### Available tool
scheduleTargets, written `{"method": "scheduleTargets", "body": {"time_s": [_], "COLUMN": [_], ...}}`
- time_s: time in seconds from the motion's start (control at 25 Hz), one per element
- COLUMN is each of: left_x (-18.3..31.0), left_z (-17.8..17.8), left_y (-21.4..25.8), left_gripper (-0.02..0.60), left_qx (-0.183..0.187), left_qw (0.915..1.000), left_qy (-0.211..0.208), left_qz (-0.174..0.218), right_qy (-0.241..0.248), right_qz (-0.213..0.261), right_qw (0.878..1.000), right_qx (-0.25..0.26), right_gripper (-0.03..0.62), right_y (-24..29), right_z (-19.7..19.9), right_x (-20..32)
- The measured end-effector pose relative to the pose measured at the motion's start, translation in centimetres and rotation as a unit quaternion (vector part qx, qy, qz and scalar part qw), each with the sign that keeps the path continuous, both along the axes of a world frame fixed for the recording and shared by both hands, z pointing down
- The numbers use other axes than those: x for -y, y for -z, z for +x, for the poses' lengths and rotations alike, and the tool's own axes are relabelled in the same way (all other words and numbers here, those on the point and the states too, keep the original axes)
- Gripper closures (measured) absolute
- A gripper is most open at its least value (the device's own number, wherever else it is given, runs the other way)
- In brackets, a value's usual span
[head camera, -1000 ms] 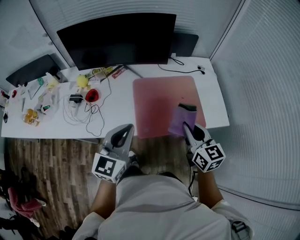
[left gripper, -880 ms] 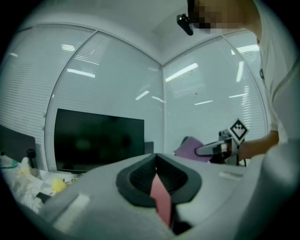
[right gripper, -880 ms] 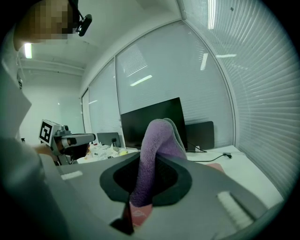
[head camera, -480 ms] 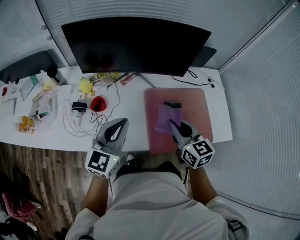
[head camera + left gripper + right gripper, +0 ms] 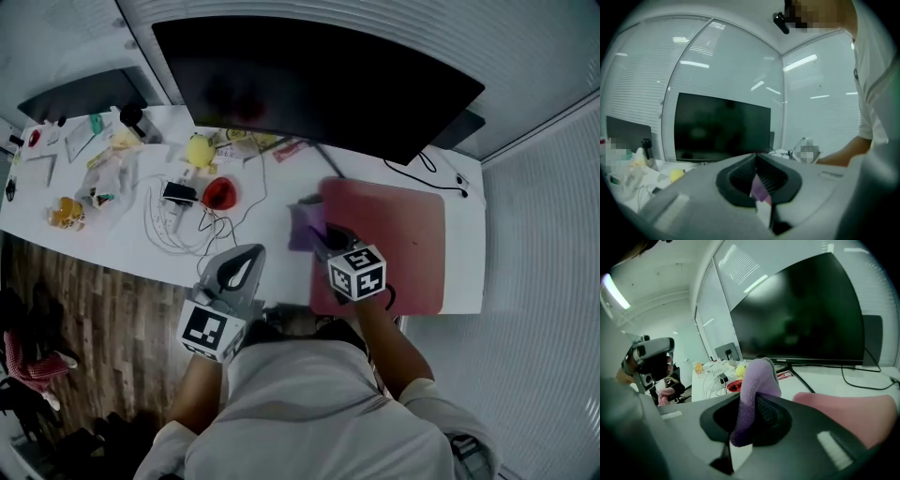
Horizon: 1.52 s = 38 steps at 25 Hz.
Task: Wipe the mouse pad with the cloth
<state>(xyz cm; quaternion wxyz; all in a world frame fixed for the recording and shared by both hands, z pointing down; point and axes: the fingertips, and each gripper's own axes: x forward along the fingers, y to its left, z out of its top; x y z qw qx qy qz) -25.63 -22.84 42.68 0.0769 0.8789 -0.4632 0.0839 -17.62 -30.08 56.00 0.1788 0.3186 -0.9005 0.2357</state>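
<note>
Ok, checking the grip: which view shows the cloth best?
The right gripper view: the purple cloth sits centre frame, clamped in the right claw. The head view half hides it behind that claw; the left gripper view catches a sliver.

Your head view is dim and cool, the white desk (image 5: 122, 234) below the monitor (image 5: 309, 94) being its brightest patch, and straight lines bow hard toward the corners. In your left gripper view, ceiling lights streak as glare across the blinds (image 5: 722, 61) above the monitor, while the left gripper (image 5: 756, 158) under it is a soft blur. Your right gripper view fades to black at its rim, yet the cloth (image 5: 757, 394) before the monitor stays fairly crisp.
</note>
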Motion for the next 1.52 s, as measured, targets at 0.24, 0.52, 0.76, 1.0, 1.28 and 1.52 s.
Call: {"method": "scheduleTargets", "body": {"time_s": [0.24, 0.52, 0.76, 1.0, 1.28, 1.52], "left_x": [0.2, 1.1, 2.1, 3.2, 4.0, 3.9], "left_z": [2.1, 5.8, 9.1, 13.2, 18.4, 20.6], "left_y": [-1.1, -2.0, -1.8, -2.0, -2.2, -2.1], "left_gripper": [0.580, 0.580, 0.580, 0.580, 0.580, 0.580], "left_qx": [0.003, 0.003, 0.000, -0.004, -0.016, -0.019], "left_qw": [0.9992, 0.9980, 0.9980, 0.9991, 0.9998, 0.9995], "left_qy": [0.033, 0.051, 0.058, 0.038, -0.007, -0.024], "left_qz": [-0.024, -0.037, -0.026, -0.018, -0.013, -0.013], "right_qy": [0.008, -0.052, -0.090, -0.141, -0.221, -0.291], "right_qz": [-0.058, -0.112, -0.116, -0.113, -0.107, -0.095], "right_qw": [0.998, 0.988, 0.984, 0.977, 0.959, 0.933], "right_qx": [-0.026, -0.090, -0.105, -0.117, -0.144, -0.189], "right_gripper": [0.546, 0.546, 0.545, 0.545, 0.545, 0.542], "right_y": [-6.9, -12.0, -13.0, -13.5, -14.2, -14.1], "right_z": [0.3, 7.2, 14.2, 22.3, 34.3, 44.1], "right_x": [5.5, 9.9, 11.3, 11.8, 11.8, 11.9]}}
